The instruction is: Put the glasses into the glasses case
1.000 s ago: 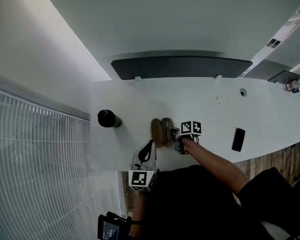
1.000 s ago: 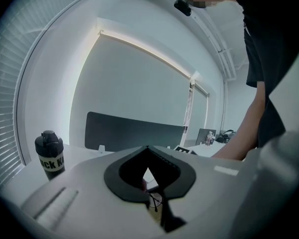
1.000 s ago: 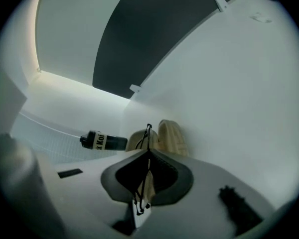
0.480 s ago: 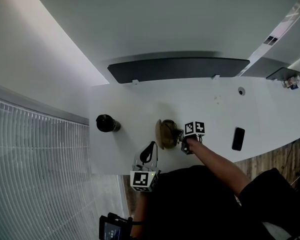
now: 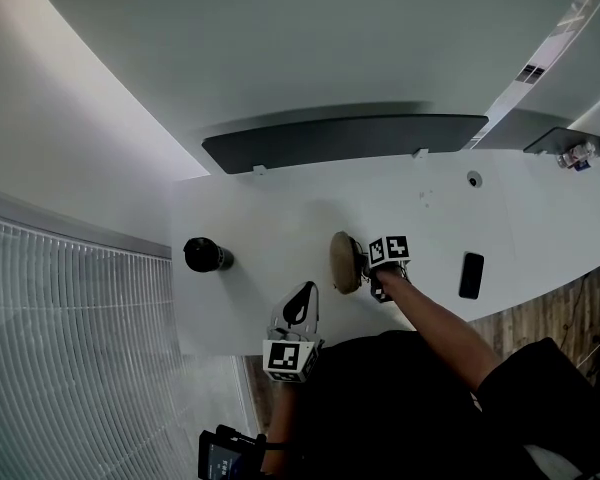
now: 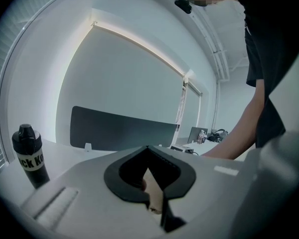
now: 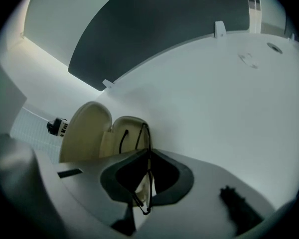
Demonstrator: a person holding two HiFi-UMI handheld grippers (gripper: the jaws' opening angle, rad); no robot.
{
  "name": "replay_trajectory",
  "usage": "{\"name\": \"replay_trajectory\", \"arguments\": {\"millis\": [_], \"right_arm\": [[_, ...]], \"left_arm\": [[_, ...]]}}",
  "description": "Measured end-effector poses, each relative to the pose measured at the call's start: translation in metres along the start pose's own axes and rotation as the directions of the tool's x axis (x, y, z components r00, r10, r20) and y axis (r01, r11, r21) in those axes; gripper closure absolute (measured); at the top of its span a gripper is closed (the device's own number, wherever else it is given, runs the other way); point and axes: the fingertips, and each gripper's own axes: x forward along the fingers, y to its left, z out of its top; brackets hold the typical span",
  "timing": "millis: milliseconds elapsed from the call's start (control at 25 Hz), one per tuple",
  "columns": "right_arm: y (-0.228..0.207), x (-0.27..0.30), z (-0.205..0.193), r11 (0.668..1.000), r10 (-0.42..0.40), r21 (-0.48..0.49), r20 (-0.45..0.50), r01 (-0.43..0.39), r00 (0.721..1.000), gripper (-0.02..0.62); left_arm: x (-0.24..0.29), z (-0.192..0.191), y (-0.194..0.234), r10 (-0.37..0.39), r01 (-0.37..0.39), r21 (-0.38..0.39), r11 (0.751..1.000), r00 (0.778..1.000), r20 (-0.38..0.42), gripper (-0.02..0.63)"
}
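Right gripper view shows the glasses (image 7: 143, 133) pinched in the right hand-held gripper's (image 7: 148, 156) narrow jaws, their far end at the open case (image 7: 87, 128) on the counter (image 7: 214, 98). Placing is in hand, I judge. The next move is to lower them flat into the case and release, with the left hand-held gripper (image 6: 148, 151), jaws together and empty, hanging clear.

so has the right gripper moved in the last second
Yes. The right gripper, shut on the black wire-framed glasses, shifted right, away from the black bottle toward the black phone.
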Motion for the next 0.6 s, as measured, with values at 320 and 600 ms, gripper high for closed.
{"name": "replay_trajectory", "arguments": {"millis": [320,600], "right_arm": [[0.017,-0.011,0.013,0.993,0.042,-0.107,0.011,-0.041,0.999,0.577],[0.019,0.000,0.008,0.999,-0.002,-0.051,0.011,0.002,1.000,0.577]], "left_arm": [[0.002,-0.005,-0.003,-0.001,0.000,-0.006,1.000,1.000,-0.019,0.598],[0.003,-0.001,-0.002,-0.011,0.011,0.011,1.000,1.000,-0.012,0.598]]}}
